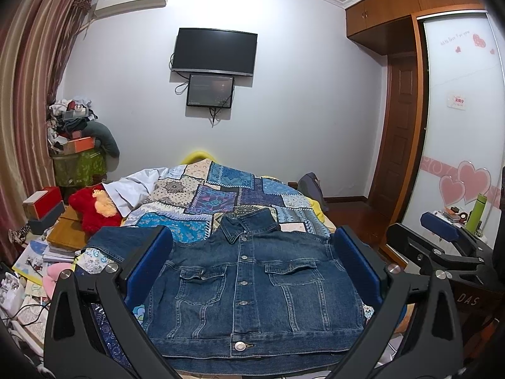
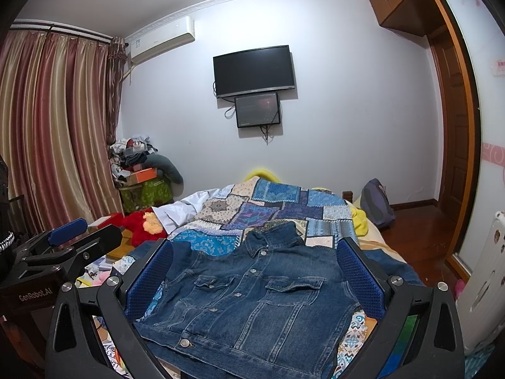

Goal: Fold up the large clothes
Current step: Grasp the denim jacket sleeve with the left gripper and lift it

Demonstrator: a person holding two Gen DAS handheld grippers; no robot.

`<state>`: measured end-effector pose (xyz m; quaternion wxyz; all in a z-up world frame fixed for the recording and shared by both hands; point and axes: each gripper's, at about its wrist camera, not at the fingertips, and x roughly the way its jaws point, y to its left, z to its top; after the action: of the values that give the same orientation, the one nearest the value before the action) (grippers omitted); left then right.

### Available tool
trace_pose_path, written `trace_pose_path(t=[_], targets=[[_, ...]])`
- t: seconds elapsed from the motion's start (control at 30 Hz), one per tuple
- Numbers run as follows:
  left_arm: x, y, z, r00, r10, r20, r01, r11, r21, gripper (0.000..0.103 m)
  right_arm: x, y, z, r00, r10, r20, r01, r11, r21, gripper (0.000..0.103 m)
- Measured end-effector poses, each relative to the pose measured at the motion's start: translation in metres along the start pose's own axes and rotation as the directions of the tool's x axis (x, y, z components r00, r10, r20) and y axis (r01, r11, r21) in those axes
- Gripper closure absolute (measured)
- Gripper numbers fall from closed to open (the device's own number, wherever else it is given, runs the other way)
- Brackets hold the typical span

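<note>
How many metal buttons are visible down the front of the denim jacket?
5 on the jacket front: one by the collar, three down the placket, one on the hem band. Buttons under the pocket flaps may be hidden.

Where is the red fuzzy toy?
The red plush toy lies left of the bed in both views, beside the patchwork quilt, just beyond the denim jacket.

Evenly lit from overhead, somewhat cool. Showed glare on the white wall (image 1: 284,6) far beyond the jaws. Bent strongly at the edges, with black vignette corners. Stayed sharp between the jaws, soft shadows only.
</note>
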<state>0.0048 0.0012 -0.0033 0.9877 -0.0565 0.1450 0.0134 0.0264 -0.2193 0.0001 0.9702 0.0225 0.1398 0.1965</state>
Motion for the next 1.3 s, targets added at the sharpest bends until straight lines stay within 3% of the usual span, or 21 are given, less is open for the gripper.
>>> trace_pose_path(t=[0.27, 0.53, 0.73, 0.87, 0.93, 1.07, 1.13, 1.2, 1.3], targets=[[0.008, 0.007, 0.000, 1.000, 0.014, -0.012, -0.014, 1.000, -0.011, 0.000, 0.010, 0.003, -0.004, 1.000, -0.001, -0.018, 0.001, 1.000, -0.002, 0.000], [0.048, 0.032, -0.007, 0.996, 0.046, -0.078, -0.050, 0.997, -0.052, 0.000, 0.050, 0.000, -0.009, 0.995, -0.004, -0.095, 0.004, 1.000, 0.000, 0.000], [0.105, 0.088, -0.010, 0.973, 0.162, -0.163, -0.179, 0.979, -0.096, 0.000, 0.108, -0.011, -0.009, 0.987, -0.021, -0.160, 0.021, 1.000, -0.002, 0.000], [0.145, 0.142, -0.014, 0.954, 0.198, -0.227, -0.235, 0.960, -0.152, 0.000, 0.151, -0.025, -0.004, 0.981, 0.000, -0.196, 0.003, 1.000, 0.015, 0.000], [0.168, 0.176, -0.019, 0.938, 0.208, -0.276, -0.266, 0.944, -0.194, 0.000, 0.177, -0.033, 0.000, 0.974, 0.028, -0.223, -0.022, 0.999, 0.031, 0.000], [0.215, 0.245, -0.037, 0.883, 0.243, -0.400, -0.358, 0.902, -0.243, 0.000, 0.229, -0.041, 0.004, 0.957, 0.059, -0.283, -0.048, 0.998, 0.047, 0.000], [0.232, 0.266, -0.046, 0.856, 0.272, -0.440, -0.403, 0.884, -0.237, 0.000, 0.260, -0.044, 0.001, 0.940, 0.070, -0.334, -0.054, 0.997, 0.057, 0.000], [0.252, 0.292, -0.060, 0.813, 0.302, -0.498, -0.451, 0.867, -0.210, 0.000, 0.289, -0.046, -0.006, 0.920, 0.064, -0.386, -0.042, 0.997, 0.067, 0.000], [0.276, 0.318, -0.077, 0.770, 0.293, -0.567, -0.472, 0.859, -0.197, 0.000, 0.333, -0.042, -0.020, 0.883, 0.067, -0.465, -0.053, 0.998, 0.042, 0.000]])
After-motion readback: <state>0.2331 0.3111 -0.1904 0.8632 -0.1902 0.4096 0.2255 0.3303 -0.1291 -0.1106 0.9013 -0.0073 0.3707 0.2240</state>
